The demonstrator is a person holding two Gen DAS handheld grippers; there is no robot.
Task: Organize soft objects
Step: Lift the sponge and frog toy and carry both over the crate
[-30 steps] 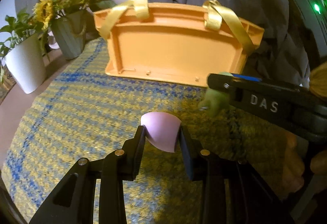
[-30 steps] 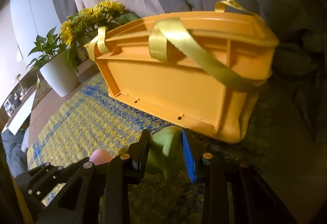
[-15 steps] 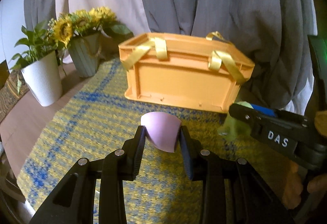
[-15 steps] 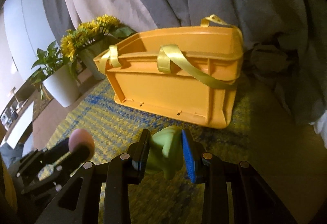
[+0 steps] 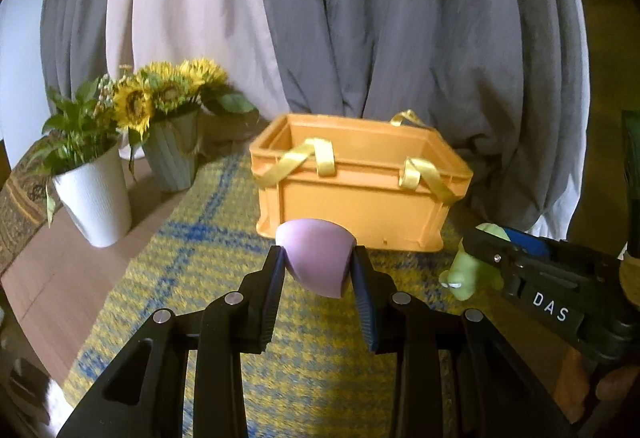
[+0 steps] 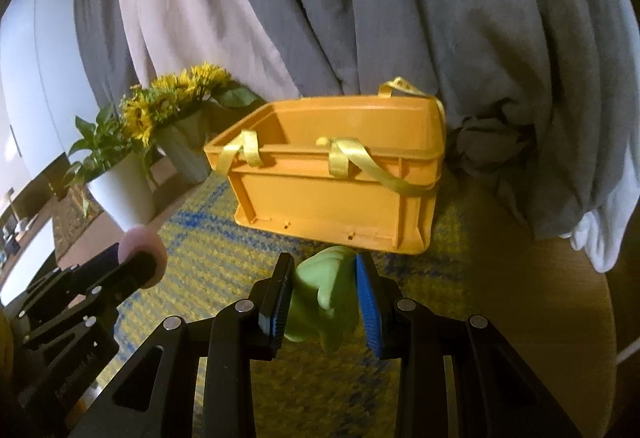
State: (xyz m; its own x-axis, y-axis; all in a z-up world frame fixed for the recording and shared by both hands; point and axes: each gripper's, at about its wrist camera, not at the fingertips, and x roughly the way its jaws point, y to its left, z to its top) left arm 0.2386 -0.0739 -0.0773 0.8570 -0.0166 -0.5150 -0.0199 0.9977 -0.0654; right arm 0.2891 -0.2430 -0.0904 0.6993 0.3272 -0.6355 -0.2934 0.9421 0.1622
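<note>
My left gripper is shut on a pink soft sponge, held in the air in front of the orange crate. In the right wrist view my right gripper is shut on a green soft toy, also lifted before the orange crate. The crate has yellow ribbon handles draped over its near wall and its top is open. Each gripper shows in the other's view: the right gripper with the green toy at the right, the left gripper with the pink sponge at the left.
A yellow and blue woven mat covers the wooden table. At the back left stand a white plant pot and a grey vase of sunflowers. Grey and pale curtains hang right behind the crate.
Both grippers have risen and drawn back from the crate, each still holding its object. The crate now looks smaller and its open top has come into view.
</note>
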